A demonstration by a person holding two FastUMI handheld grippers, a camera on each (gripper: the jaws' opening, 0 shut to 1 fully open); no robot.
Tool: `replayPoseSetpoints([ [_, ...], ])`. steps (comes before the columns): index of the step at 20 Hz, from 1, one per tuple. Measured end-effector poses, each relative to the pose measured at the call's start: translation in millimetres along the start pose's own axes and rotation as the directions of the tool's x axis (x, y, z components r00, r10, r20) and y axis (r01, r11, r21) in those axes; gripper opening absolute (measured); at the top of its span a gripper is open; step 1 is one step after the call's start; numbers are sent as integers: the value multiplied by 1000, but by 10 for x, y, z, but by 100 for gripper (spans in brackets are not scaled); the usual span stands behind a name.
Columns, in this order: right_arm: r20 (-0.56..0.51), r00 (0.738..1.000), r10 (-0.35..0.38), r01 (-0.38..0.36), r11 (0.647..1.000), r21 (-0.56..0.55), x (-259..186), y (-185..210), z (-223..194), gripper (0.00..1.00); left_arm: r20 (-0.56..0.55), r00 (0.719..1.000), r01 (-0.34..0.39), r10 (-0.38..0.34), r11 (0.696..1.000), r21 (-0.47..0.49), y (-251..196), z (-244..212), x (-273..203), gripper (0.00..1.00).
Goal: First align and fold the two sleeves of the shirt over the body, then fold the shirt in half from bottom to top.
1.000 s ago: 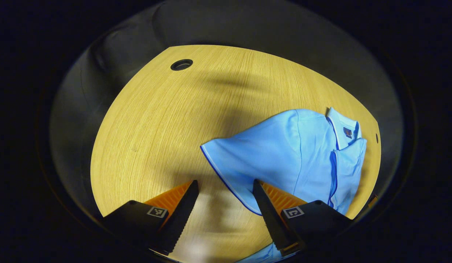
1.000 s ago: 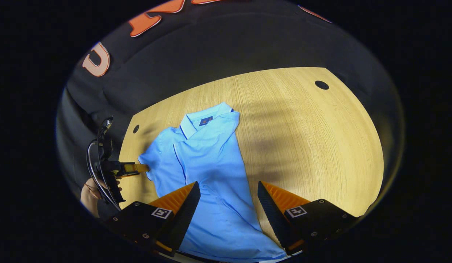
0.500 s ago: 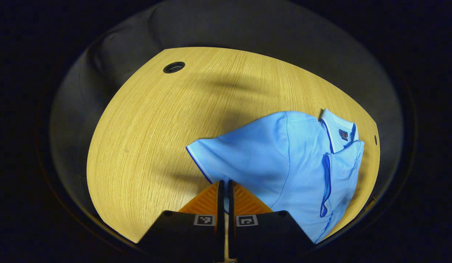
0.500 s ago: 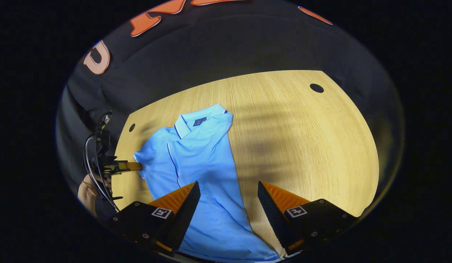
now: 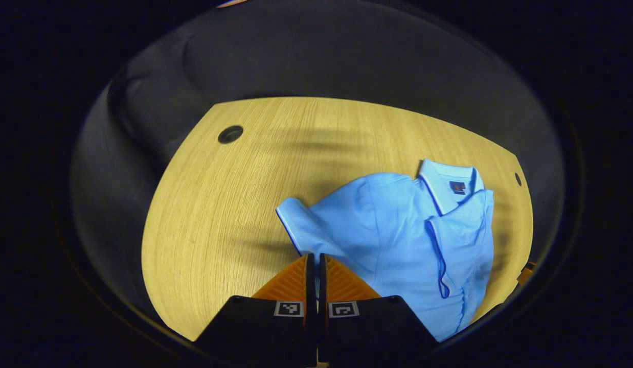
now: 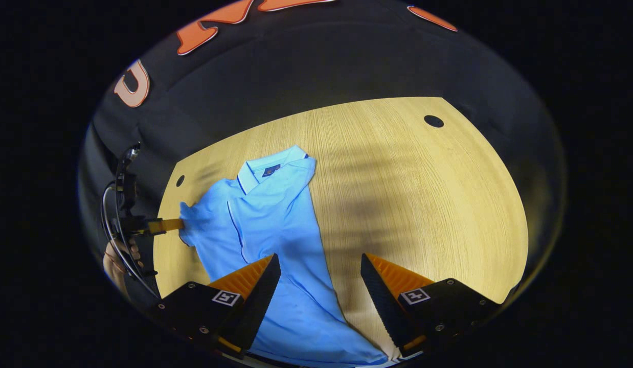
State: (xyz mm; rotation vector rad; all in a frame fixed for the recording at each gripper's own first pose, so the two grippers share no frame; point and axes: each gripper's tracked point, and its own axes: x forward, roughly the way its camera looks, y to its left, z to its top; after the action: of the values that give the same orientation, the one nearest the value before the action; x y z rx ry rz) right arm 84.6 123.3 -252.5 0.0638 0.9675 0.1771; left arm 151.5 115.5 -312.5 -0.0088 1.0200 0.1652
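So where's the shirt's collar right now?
In the right gripper view the collar lies at the far end of the blue shirt on the wooden table, left of middle; the left gripper pinches the sleeve nearby.

Shirt [image 5: 398,235]: soft matt knit cloth, smooth w/ light creases; table [image 5: 234,204]: matt wood-grain top; booth wall [image 6: 296,76]: matt cloth

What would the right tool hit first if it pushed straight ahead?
Likely the shirt: its body lies between and just beyond the open right tool, with bare table beyond that. Height above the cloth is unclear.
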Motion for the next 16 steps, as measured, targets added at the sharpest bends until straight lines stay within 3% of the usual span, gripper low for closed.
replayPoseSetpoints([
  [7, 16, 1000, -12, 12, 1000, 23, -69, -151, 11, 98, 86, 990, 102, -115, 984, 145, -831, 350, -454, 4],
  [16, 5, 999, -46, 45, 995, 87, -167, -566, -107, 98, 39, 969, 228, -244, 943, 241, -1963, 242, -492, 4],
])
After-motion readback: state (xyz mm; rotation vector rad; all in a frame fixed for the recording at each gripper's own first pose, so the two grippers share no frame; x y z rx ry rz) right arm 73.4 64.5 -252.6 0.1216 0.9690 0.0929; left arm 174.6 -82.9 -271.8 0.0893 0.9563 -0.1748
